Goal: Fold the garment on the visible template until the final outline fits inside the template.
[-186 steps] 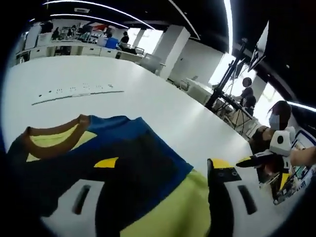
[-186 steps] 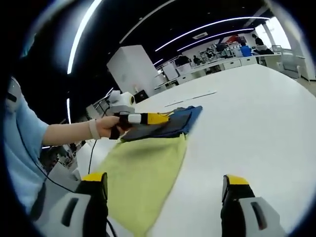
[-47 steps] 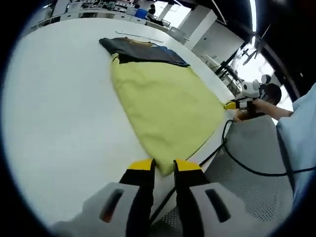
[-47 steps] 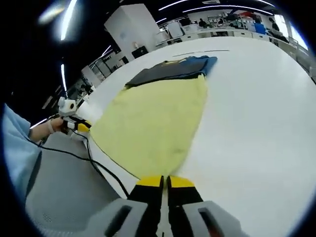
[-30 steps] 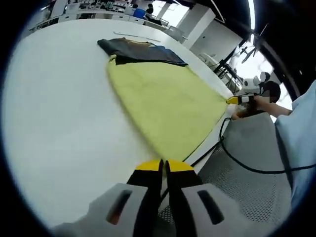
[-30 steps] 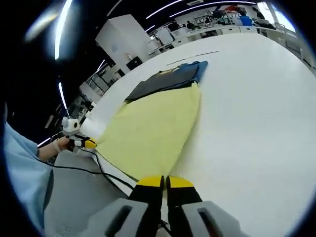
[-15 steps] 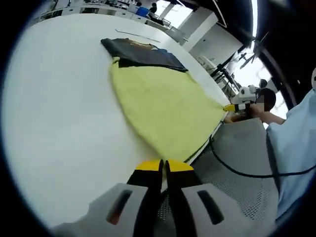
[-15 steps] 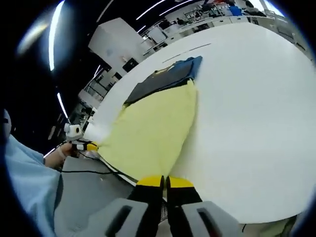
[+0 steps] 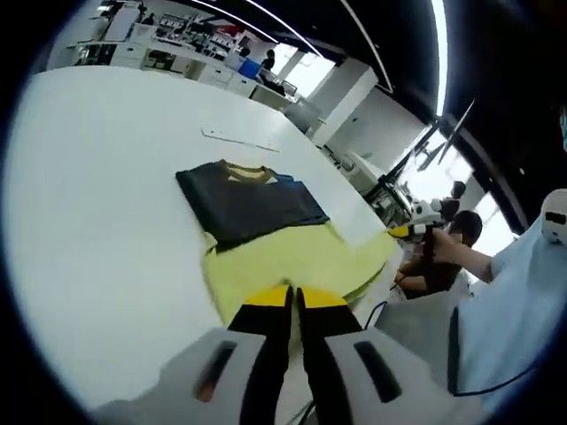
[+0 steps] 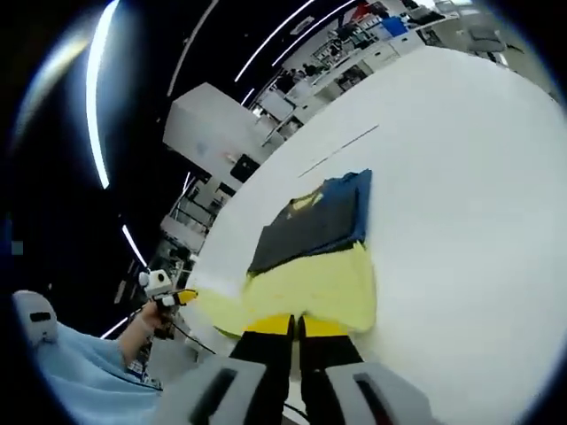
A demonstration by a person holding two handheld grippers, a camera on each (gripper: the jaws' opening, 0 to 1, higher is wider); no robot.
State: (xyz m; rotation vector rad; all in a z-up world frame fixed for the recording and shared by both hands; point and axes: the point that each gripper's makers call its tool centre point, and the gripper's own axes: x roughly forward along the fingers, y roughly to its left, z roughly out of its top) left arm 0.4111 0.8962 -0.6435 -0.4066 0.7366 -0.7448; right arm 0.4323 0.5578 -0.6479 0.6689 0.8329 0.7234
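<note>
— Bright in here, isn't it? Those long ceiling light strips (image 9: pixel 354 40) show as hard white streaks against a black ceiling.

— And the windows (image 9: pixel 443 181) at the far side are blown out to plain white. The white desk (image 9: pixel 97 186) takes the light evenly, nearly glaring, with hardly a shadow on it.

— In the right gripper view the light strips (image 10: pixel 96 97) smear a little. Everything bows toward the edges, and the far background goes soft.

Both views look from the near hem across the garment (image 9: pixel 266 230) (image 10: pixel 314 252); sharing the white table (image 9: pixel 97 177) (image 10: pixel 461 177).
</note>
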